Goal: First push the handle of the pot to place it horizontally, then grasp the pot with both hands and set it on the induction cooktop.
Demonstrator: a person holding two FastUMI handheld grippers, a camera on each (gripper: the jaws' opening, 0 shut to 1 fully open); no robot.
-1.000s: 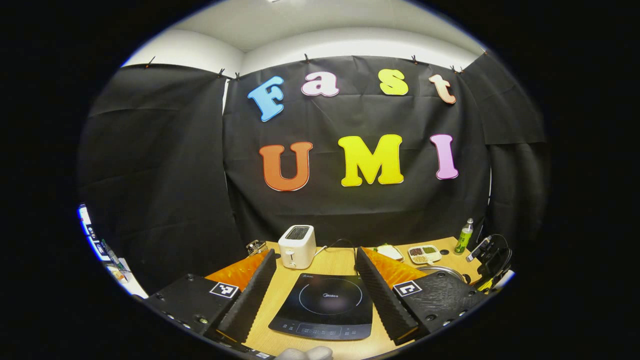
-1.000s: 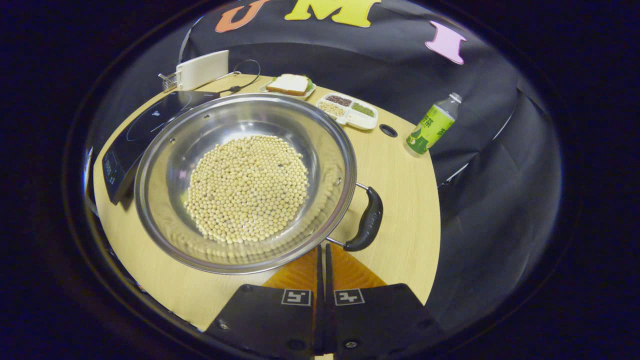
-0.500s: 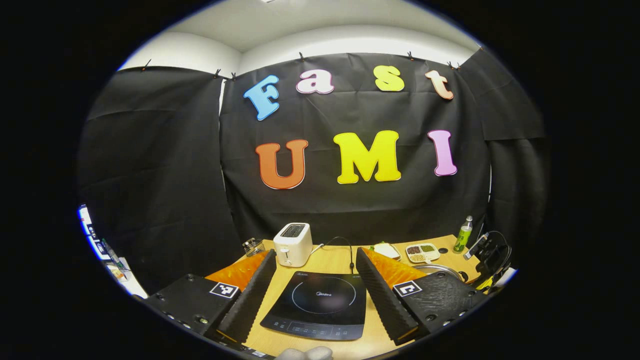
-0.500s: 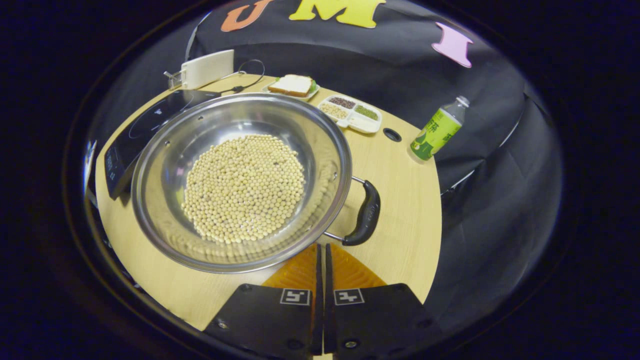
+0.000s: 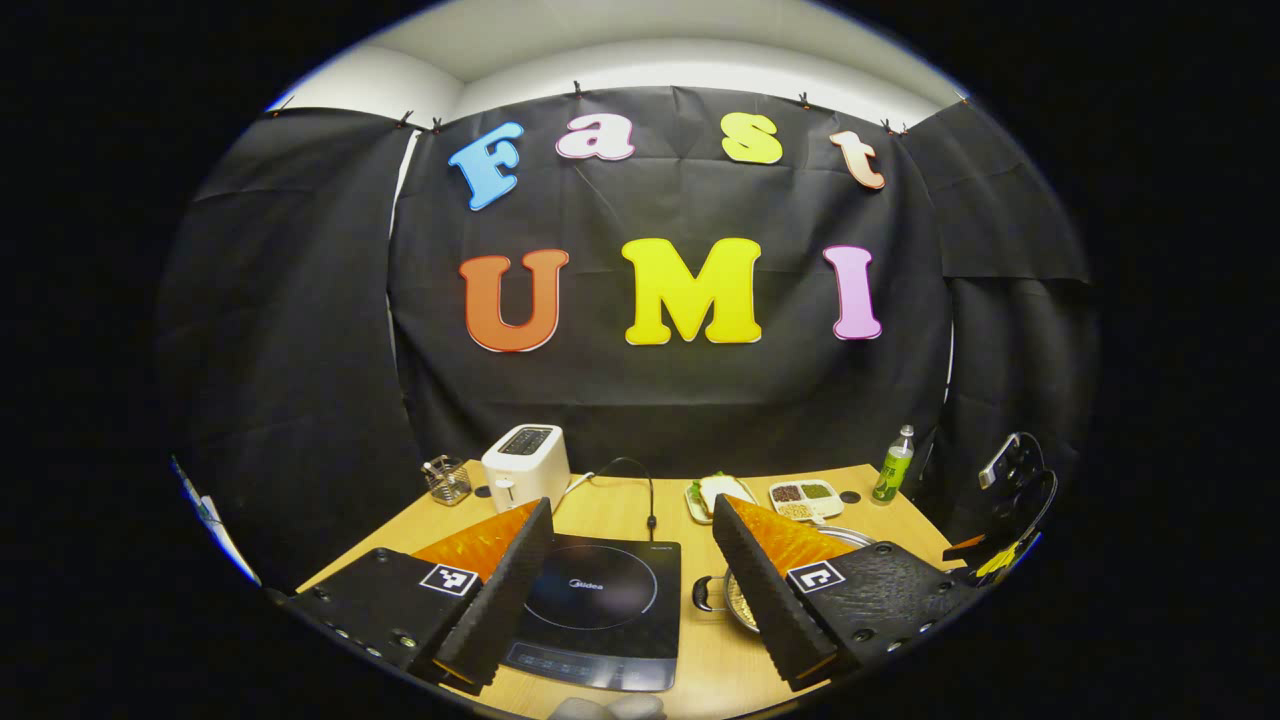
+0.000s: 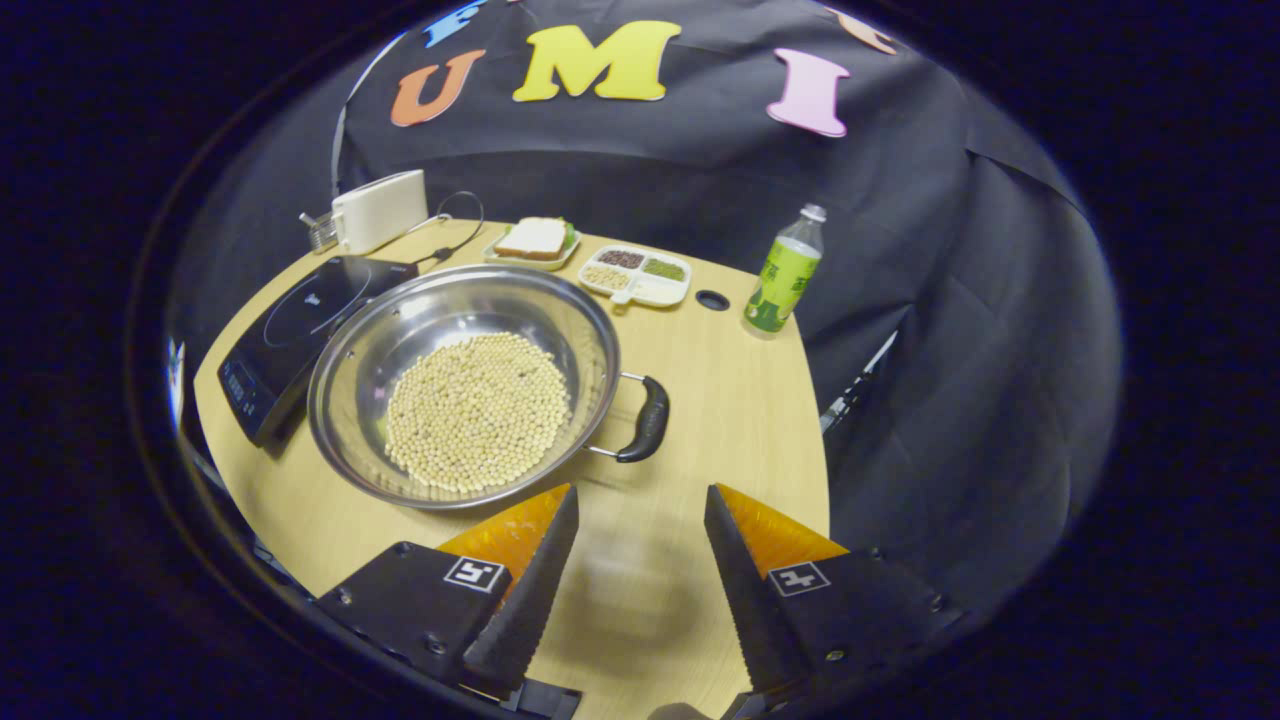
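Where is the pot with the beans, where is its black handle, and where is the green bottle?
pot [image 6: 350,350], right gripper view, on its shiny inner wall.
black handle [image 6: 650,418], right gripper view, on the middle of the grip.
green bottle [image 6: 780,280], right gripper view, on its label.

The left gripper [image 5: 630,520] is held level, its two fingers spread wide and nothing between them. The right gripper [image 6: 640,505] tilts downward, fingers likewise parted and empty. The other gripper [image 5: 1010,500] shows at three o'clock in the left gripper view.
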